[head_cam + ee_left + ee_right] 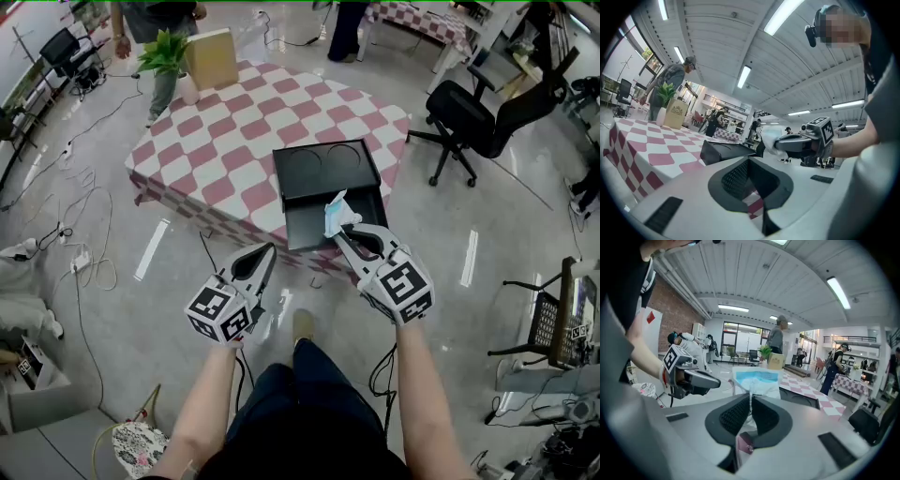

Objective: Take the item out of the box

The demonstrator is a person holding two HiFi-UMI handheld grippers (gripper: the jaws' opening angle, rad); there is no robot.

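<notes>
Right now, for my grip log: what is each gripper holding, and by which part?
The right gripper pinches the white-and-blue packet by its lower edge; the left gripper holds nothing.

Dressed in a black top (309,459) and dark blue trousers (281,394), forearms bare, with a tan shoe (302,324). In each hand a pale grey gripper, left gripper (265,251) and right gripper (337,228), each with tapered shells and black mesh-textured pads. Behind each, a white cube (223,314) printed with black square markers. Black rectangular slots set into the shells.
</notes>
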